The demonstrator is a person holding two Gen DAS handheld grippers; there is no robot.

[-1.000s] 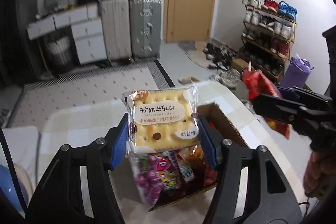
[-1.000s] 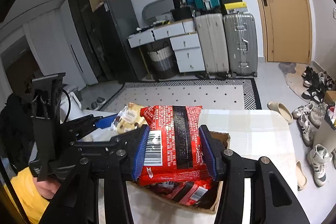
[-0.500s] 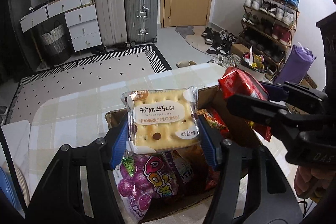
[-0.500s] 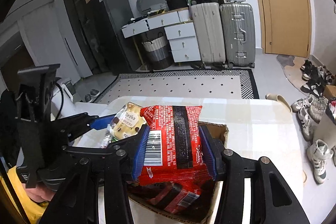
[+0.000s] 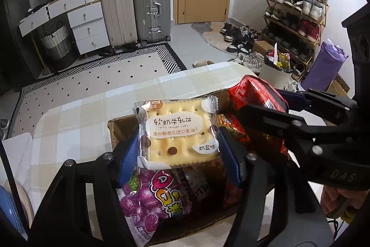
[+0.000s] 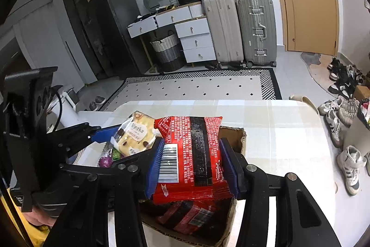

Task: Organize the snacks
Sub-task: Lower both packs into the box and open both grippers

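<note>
Over table [image 6: 266,122], red packet [image 6: 192,154] stands upright, long axis vertical.

Above the cardboard box [image 5: 120,129]: one cracker packet [image 5: 178,131] and one red packet [image 6: 192,154]; inside it, one purple candy bag [image 5: 152,198].
</note>
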